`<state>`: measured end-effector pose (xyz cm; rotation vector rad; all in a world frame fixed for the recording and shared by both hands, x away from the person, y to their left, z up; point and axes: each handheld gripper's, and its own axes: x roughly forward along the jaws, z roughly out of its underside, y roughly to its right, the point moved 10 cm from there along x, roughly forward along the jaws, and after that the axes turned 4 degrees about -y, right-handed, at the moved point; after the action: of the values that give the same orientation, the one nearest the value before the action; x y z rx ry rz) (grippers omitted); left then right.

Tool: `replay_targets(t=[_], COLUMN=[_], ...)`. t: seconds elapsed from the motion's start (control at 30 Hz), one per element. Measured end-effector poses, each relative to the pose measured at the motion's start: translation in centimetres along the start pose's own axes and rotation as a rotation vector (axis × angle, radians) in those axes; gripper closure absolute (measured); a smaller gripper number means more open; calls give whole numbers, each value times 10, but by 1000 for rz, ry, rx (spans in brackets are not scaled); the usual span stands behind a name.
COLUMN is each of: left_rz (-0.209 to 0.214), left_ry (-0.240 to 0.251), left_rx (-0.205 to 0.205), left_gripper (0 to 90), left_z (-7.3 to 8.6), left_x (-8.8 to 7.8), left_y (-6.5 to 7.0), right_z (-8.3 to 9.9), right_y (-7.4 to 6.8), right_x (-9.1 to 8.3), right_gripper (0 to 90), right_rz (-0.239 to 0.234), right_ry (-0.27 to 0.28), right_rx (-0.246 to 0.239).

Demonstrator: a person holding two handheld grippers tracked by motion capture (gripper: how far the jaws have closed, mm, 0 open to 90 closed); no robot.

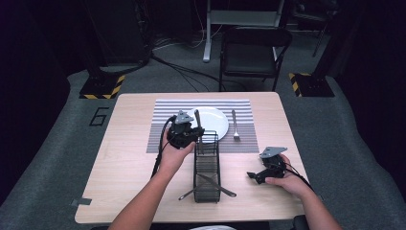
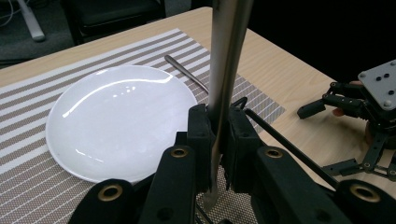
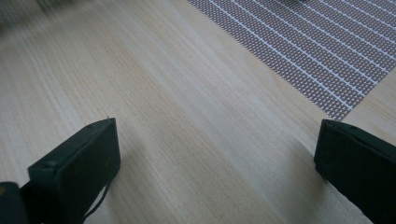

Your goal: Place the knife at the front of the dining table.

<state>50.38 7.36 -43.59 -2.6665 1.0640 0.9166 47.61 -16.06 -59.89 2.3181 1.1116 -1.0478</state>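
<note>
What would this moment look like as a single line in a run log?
left gripper: shut on utensil above caddy | right gripper: open, idle on table | fork: right of plate

The table (image 3: 187, 140) is pale matt wood grain. On it lies a woven striped placemat (image 2: 28, 196) bearing a glossy white plate (image 2: 112, 121). Beside the plate, shiny metal cutlery (image 2: 224, 60).

White plate (image 1: 213, 120) on grey-striped placemat (image 1: 165, 120), black basket (image 1: 207, 168).

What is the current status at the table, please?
Left claw shut on a metal utensil, upright over the wire caddy. Right claw open, empty, low over the table. Plate bare; fork beside it.
</note>
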Motion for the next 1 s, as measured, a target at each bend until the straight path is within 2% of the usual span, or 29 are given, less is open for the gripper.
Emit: replay_targets(t=[0.23, 0.57, 0.8, 1.0], left_rz=[1, 19, 11, 16], left_ry=[2, 3, 6, 25], left_rx=[27, 39, 61, 51], left_gripper=[825, 825, 825, 825], left_z=[-12, -30, -41, -52], left_x=[-11, -24, -41, -55], left_y=[5, 12, 15, 12], right_z=[0, 0, 0, 0], right_y=[0, 0, 0, 0], right_x=[0, 0, 0, 0], right_gripper=[0, 0, 0, 0], right_rz=[1, 0, 1, 0], right_ry=[1, 0, 1, 0], right_rx=[-2, 0, -3, 0])
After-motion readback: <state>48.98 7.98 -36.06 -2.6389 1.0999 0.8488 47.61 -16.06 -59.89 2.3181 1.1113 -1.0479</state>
